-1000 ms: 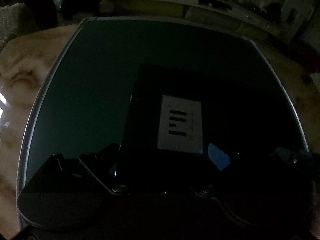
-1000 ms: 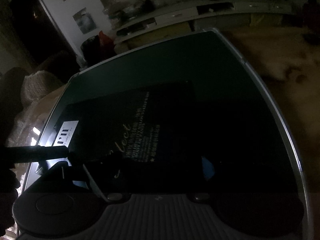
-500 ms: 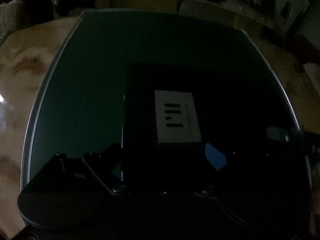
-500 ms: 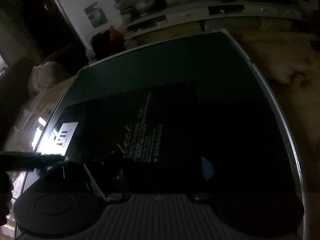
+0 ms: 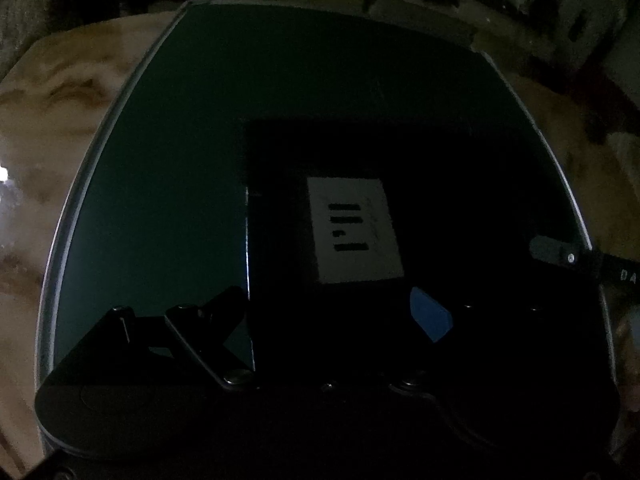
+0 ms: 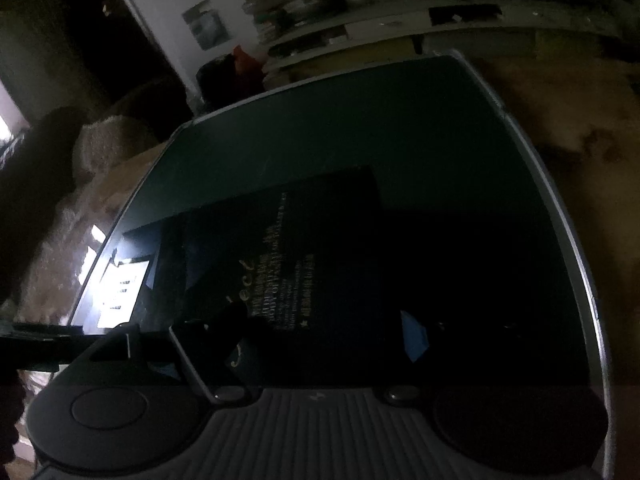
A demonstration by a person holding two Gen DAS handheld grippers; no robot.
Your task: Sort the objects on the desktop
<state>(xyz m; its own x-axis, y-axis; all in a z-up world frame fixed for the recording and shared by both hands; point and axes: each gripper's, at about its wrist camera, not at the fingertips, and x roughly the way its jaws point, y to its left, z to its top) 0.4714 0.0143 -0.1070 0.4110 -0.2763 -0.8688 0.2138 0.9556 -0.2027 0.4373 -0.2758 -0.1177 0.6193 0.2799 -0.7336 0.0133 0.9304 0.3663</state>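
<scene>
Very dark frames. Nearest, in the left wrist view, the left gripper (image 5: 336,312) hangs with its jaws spread wide over the near edge of a black book (image 5: 440,184). No pad visibly presses on it, so I read it as not gripping. The book's white label (image 5: 356,232) lies just past the fingertips.

In the right wrist view the right gripper (image 6: 320,332) is also spread wide, its fingers straddling the near part of the same black book (image 6: 320,240), the end with gold lettering. Whether the pads touch the cover is too dark to tell; the jaws look open and holding nothing.

The book lies flat on a dark green mat (image 5: 168,200) that covers much of the marble-patterned desk (image 5: 48,100). At the right edge of the left view, the tip of the other gripper pokes in over the mat's rim.

Further back, shelves and clutter, too dim to identify.

Progress judgement: early or mid-task. The book is not yet lifted, and both grippers seem lined up for a pick or push. No other desktop items to sort, and no destination, are visible.
</scene>
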